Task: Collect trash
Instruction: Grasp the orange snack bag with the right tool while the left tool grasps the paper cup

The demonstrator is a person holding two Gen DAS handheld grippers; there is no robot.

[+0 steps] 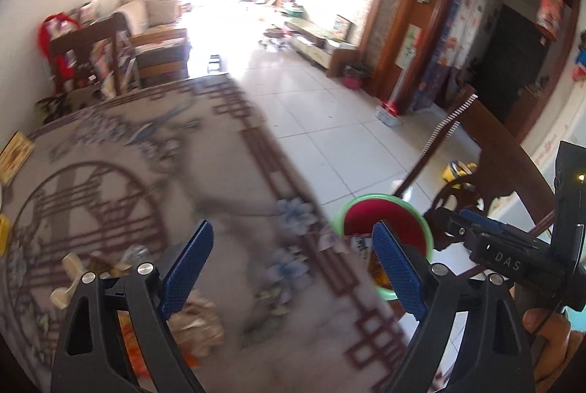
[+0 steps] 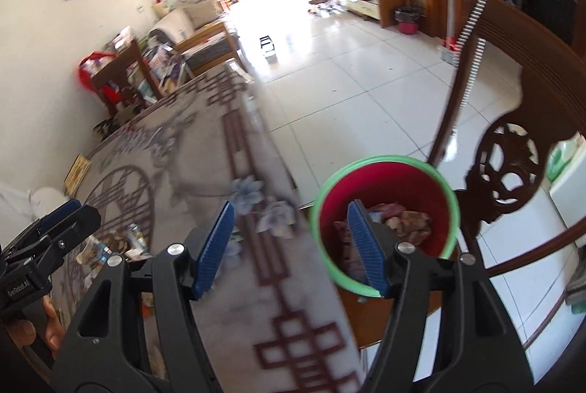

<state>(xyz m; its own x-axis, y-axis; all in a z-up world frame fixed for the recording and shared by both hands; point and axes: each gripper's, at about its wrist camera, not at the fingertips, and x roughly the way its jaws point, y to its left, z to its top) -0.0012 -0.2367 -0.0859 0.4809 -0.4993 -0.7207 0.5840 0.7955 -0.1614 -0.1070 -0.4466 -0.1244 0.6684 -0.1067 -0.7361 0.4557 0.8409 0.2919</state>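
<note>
A red bin with a green rim (image 2: 384,188) stands on a wooden chair seat beside the table edge and holds crumpled trash (image 2: 410,221); it also shows in the left wrist view (image 1: 388,213). My right gripper (image 2: 293,243) is open and empty, its right finger over the bin's near rim. My left gripper (image 1: 293,268) is open and empty above the patterned table. Wrappers and crumpled paper (image 1: 197,323) lie on the table under its left finger; more scraps (image 1: 91,264) lie further left. The trash pile also shows in the right wrist view (image 2: 121,243).
The table (image 1: 146,173) has a grey and brown patterned cloth. A carved wooden chair back (image 2: 520,144) rises right of the bin. A yellow card (image 1: 14,155) lies at the table's far left edge. White tiled floor (image 2: 348,81) stretches beyond.
</note>
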